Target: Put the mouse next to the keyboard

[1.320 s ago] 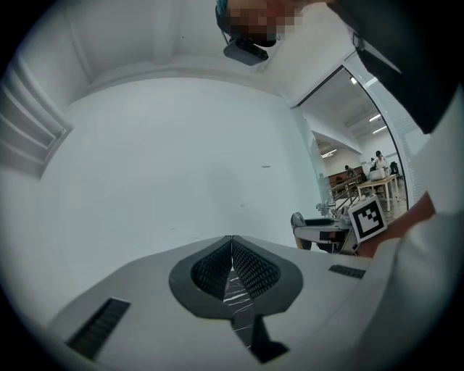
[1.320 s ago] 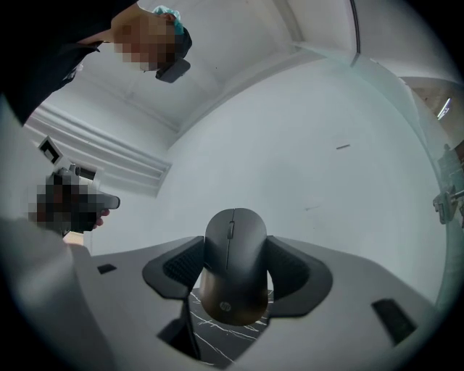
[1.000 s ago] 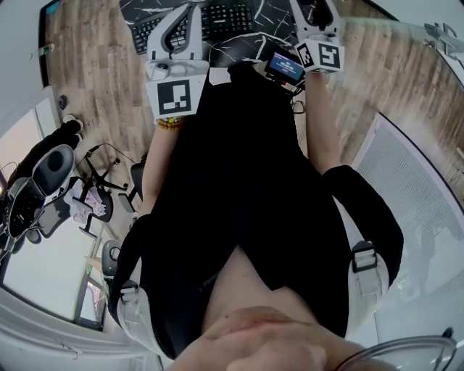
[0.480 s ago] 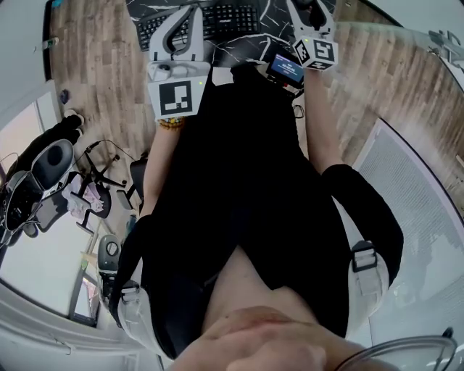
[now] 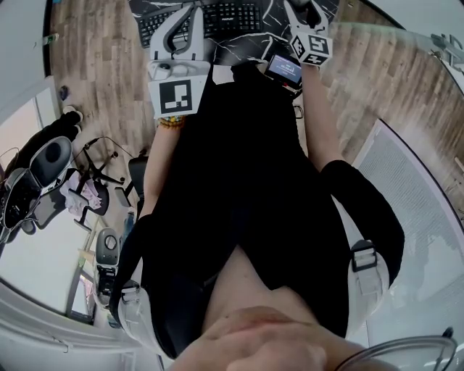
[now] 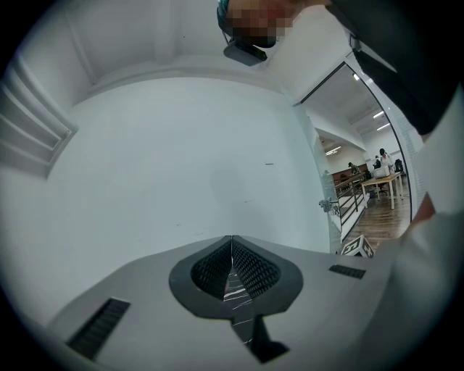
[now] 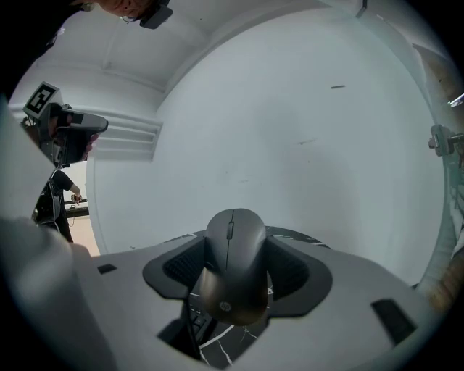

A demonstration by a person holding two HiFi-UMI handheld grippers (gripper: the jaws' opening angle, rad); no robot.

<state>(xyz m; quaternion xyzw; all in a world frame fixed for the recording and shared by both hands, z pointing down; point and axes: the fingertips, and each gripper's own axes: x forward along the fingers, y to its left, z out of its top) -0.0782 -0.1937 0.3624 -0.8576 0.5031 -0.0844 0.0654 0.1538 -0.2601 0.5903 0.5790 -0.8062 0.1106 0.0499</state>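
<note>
While the mouse hung in the jaws: the right gripper had its two pads closed on the flanks of the dark mouse. The wheel end pointed away from the camera and the logo end sat nearest it, off any surface.
Left gripper: jaws pressed tight together with nothing between them, parked low over the left half of the keyboard in the head view.
Keyboard: black, lying across the marbled desk mat at the top of the head view. A few keys and some mat showed through the gap under the mouse in the right gripper view.
Step in hand: by the look of it, carrying the mouse down to bare mat just beside the keyboard's right end.
Doing it well: he would want to level the mouse so its flat underside met the mat first. The pads should part only once it sat flat, and the gripper should lift straight away.
Watch for: the grip sat on curved, smooth flanks, so a tilt or jolt could let it slide. Clipping the keyboard edge would also push it off line.
</note>
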